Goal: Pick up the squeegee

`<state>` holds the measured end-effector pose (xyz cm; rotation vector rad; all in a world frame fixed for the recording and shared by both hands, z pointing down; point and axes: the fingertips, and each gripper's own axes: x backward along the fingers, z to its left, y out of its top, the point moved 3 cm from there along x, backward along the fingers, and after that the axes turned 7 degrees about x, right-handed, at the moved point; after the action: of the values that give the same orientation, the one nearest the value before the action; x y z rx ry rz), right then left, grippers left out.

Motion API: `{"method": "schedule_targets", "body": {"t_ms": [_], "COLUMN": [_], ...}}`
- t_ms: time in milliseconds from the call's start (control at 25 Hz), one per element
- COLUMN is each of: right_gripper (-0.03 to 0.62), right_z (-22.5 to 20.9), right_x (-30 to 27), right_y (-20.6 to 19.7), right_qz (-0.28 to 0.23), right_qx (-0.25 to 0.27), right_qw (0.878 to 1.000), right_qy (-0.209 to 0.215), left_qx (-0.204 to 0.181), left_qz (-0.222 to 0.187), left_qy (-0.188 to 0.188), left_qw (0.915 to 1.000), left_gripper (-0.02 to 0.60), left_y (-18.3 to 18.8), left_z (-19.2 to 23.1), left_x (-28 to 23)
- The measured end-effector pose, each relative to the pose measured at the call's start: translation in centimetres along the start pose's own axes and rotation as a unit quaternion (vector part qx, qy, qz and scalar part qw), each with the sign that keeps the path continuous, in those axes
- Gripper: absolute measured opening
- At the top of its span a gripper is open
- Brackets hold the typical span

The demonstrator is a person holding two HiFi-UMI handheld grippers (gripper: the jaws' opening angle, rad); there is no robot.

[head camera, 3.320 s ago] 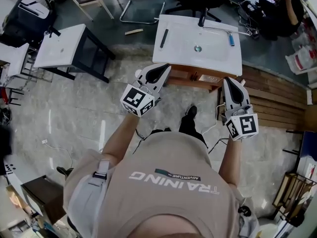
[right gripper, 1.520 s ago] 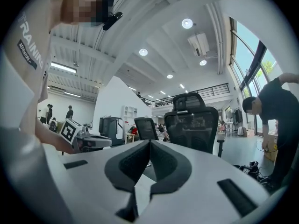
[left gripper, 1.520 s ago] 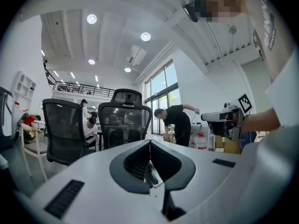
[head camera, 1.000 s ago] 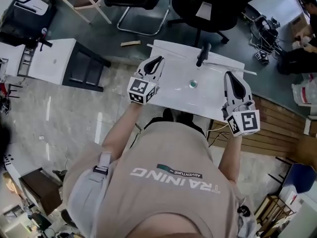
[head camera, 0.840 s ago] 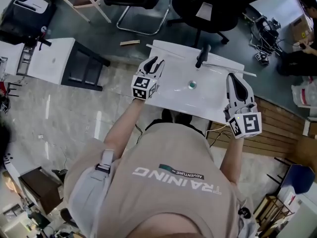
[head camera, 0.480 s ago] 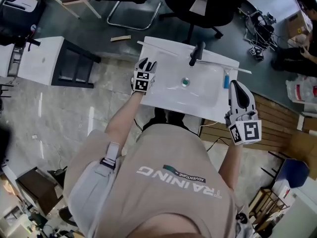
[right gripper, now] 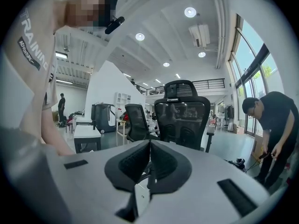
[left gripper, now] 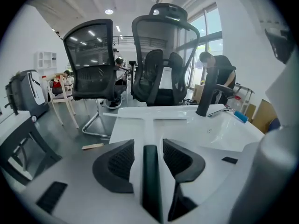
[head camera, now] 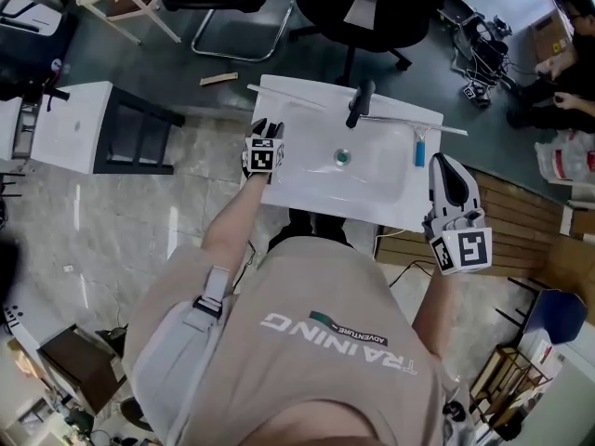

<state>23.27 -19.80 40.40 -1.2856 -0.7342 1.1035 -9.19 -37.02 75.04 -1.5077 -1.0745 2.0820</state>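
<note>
The left tongs [left gripper: 147, 158] had been lowered onto the left rim of the sink [head camera: 372, 170] and just opened. The squeegee [left gripper: 150, 125] lay there between the parted jaws, unclamped. Closure was judged to be next. The right tongs [right gripper: 149, 160] were held together, empty.

Bright, even indoor light throughout. Right gripper view: round ceiling lamps [right gripper: 190, 12] and tall windows [right gripper: 252, 55] as sources. Left gripper view: windows [left gripper: 208, 29] washed out. White sink [head camera: 372, 179] glossy with soft sheen, shadows faint. Pale glare streaks on floor [head camera: 172, 226]. Both gripper views fisheye: black corners, lines bowed toward edges. Head view sharp.
</note>
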Motion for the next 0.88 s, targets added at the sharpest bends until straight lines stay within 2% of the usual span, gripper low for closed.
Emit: {"method": "schedule_targets", "body": {"t_ms": [160,280,480,520,680,880], "right_gripper": [0.032,0.032,0.032,0.032,0.032,0.032], "right_z": [-0.2,-0.2,0.2,0.4,1.1,1.6], "right_x": [-0.7,-1.2,-1.8,-2.0,-3.0,-4.5], "right_y": [0.8,0.9,0.4,0.3,0.3,0.4], "right_qz": [-0.01,-0.013,-0.008,-0.007,-0.006,-0.008], "right_qx": [0.005,0.005,0.004,0.005,0.003,0.007], "right_qw": [1.0,1.0,1.0,1.0,0.999,0.998], "right_qy": [0.005,0.012,0.021,0.024,0.038,0.055], "left_qx": [-0.008,-0.03,-0.059,-0.06,-0.047,-0.037], "left_qz": [0.016,0.038,0.054,0.056,0.061,0.042], "left_qy": [0.009,0.022,0.02,0.017,0.016,-0.006], "left_qw": [0.9998,0.9986,0.9966,0.9965,0.9969,0.9984], "left_gripper": [0.183,0.178,0.123,0.106,0.101,0.1], "left_y": [-0.6,-1.0,-1.2,-1.2,-1.2,-0.1], "left_z": [0.1,0.0,-0.3,-0.3,-0.1,-1.6], "left_x": [-0.4,-0.9,-1.2,-1.2,-1.3,-0.2]}}
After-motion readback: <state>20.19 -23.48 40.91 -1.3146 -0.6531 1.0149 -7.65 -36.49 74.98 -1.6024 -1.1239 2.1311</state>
